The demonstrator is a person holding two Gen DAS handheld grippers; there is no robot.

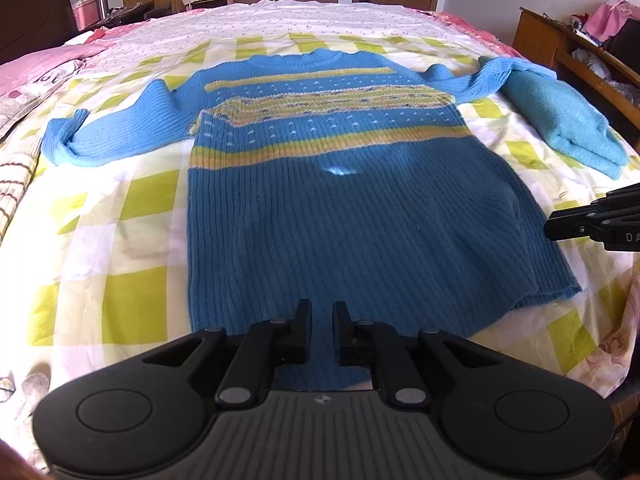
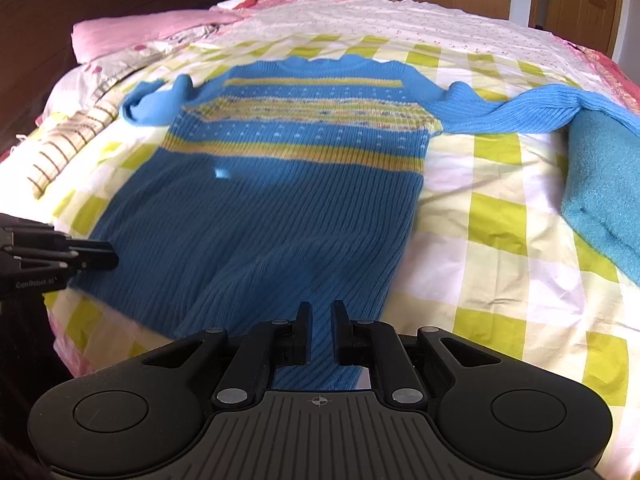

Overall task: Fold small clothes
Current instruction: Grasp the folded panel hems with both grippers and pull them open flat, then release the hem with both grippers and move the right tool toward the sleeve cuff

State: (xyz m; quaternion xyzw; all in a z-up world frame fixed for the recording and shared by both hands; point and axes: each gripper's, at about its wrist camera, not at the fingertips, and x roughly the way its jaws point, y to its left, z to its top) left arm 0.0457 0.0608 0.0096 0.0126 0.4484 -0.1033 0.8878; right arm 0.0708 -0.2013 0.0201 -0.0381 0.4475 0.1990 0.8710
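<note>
A blue knitted sweater [image 1: 328,208] with yellow stripes lies flat and face up on the bed, sleeves spread out, its hem toward me. It also shows in the right wrist view [image 2: 280,184]. My left gripper [image 1: 322,308] hovers over the hem near its left part, jaws a small gap apart with the sweater's fabric showing between them. My right gripper [image 2: 321,308] hovers over the hem's right part, with a like gap. Each gripper appears in the other view, the right one [image 1: 560,226] and the left one [image 2: 108,260]. Whether either one pinches the fabric is not visible.
The bed has a yellow-green checked sheet [image 1: 132,240]. A folded light blue garment [image 1: 568,120] lies at the right, under the sweater's right sleeve cuff, also in the right wrist view [image 2: 608,184]. Pink pillows [image 2: 132,32] lie at the far left. A wooden shelf [image 1: 560,40] stands beside the bed.
</note>
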